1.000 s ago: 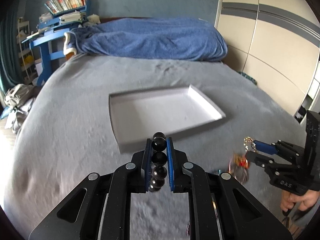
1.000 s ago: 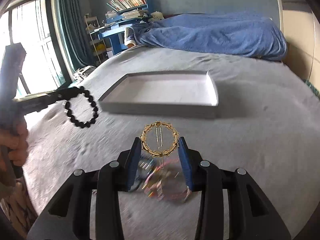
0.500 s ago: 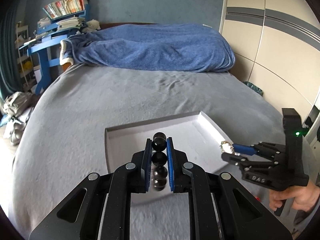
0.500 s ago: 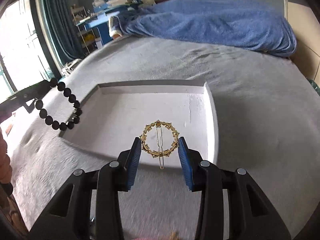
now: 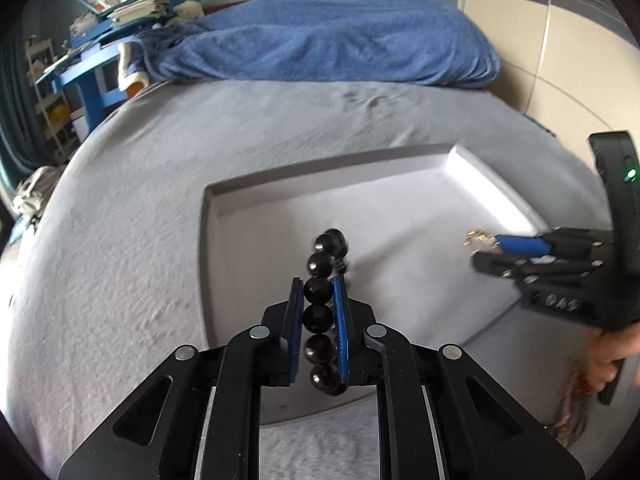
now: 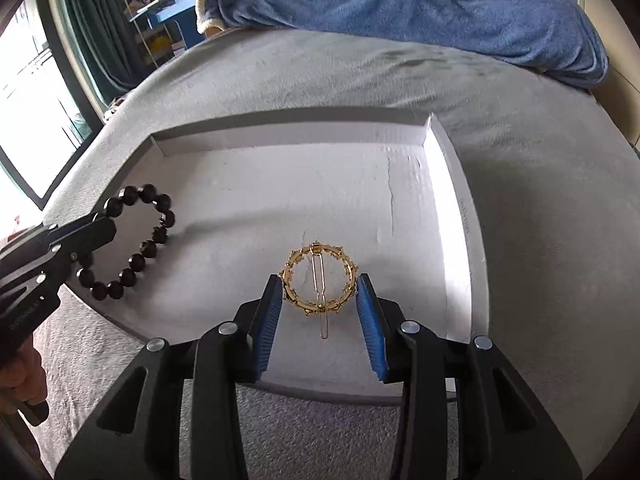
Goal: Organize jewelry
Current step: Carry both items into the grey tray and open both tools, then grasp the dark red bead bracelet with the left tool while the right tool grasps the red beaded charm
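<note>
Right wrist: both claws over white tray point(image 6: 460, 216); right claw point(image 6: 322, 304) clamps gold brooch point(image 6: 319, 286), left claw point(image 5: 316, 300) clamps bead bracelet point(image 6: 136, 246).

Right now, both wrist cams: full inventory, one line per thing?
bead bracelet: 1, black, clamped in the left gripper, hanging over the tray's left side
hair clip: 1, gold ring with a bar, clamped in the right gripper, over the tray's near right part
tray: 1, white, shallow, on the bed, nothing lying in it that shows
bed cover: 1, grey, under the tray
blanket: 1, blue, bunched at the far end of the bed
desk: 1, blue, far left, books and papers stacked above it
wardrobe: 1, cream, right of the bed
curtain: 1, dark teal, by the window at left
left gripper: black, blue pads, jaws shut on the bracelet
right gripper: black, blue pads, jaws shut on the clip
</note>
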Demonstrator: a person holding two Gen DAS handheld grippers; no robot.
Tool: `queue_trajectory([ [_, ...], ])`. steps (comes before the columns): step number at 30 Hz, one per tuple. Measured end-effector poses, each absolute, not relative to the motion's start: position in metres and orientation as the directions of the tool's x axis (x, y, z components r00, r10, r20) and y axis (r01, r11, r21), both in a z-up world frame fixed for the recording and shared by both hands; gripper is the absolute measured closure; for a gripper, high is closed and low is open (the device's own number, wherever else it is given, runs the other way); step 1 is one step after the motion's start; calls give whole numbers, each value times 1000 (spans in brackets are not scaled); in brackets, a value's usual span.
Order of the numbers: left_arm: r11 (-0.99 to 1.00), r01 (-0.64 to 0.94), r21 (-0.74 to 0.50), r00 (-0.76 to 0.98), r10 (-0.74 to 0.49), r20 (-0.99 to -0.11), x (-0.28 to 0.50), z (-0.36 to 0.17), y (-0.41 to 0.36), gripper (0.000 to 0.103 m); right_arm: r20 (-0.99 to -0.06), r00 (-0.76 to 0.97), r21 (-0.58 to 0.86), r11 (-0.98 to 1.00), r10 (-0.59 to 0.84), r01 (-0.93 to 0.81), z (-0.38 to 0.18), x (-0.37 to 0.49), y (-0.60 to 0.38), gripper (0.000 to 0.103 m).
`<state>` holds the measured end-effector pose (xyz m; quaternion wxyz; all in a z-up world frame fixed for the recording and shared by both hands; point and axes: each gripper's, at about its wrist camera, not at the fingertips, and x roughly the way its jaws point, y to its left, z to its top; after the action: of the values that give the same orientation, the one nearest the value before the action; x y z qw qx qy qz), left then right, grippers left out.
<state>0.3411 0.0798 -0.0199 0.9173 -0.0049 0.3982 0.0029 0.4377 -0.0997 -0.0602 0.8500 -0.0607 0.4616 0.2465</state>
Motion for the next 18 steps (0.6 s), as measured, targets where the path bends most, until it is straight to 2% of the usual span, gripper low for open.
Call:
queue_trajectory([
  [2, 1000, -19, -9, 679, 6, -734, 339, -23, 85, 78, -807, 457, 132, 869, 373, -477, -60, 435, -100, 63],
  [4, 999, -31, 9, 684, 28, -729, 335, -24, 89, 63, -798, 464, 141, 867, 385, -478, -58, 432, -103, 57],
  [6, 999, -29, 15, 689, 31, -725, 331, -24, 90, 60, -783, 482, 139, 865, 394, -482, -53, 426, -105, 54],
  [10, 999, -28, 18, 708, 33, -706, 315, -21, 91, 39, -741, 532, 127, 863, 410, -488, -38, 411, -111, 46],
  [18, 999, -26, -28, 735, 0, -678, 274, -16, 87, 28, -689, 575, 153, 864, 441, -479, -20, 379, -140, 40],
])
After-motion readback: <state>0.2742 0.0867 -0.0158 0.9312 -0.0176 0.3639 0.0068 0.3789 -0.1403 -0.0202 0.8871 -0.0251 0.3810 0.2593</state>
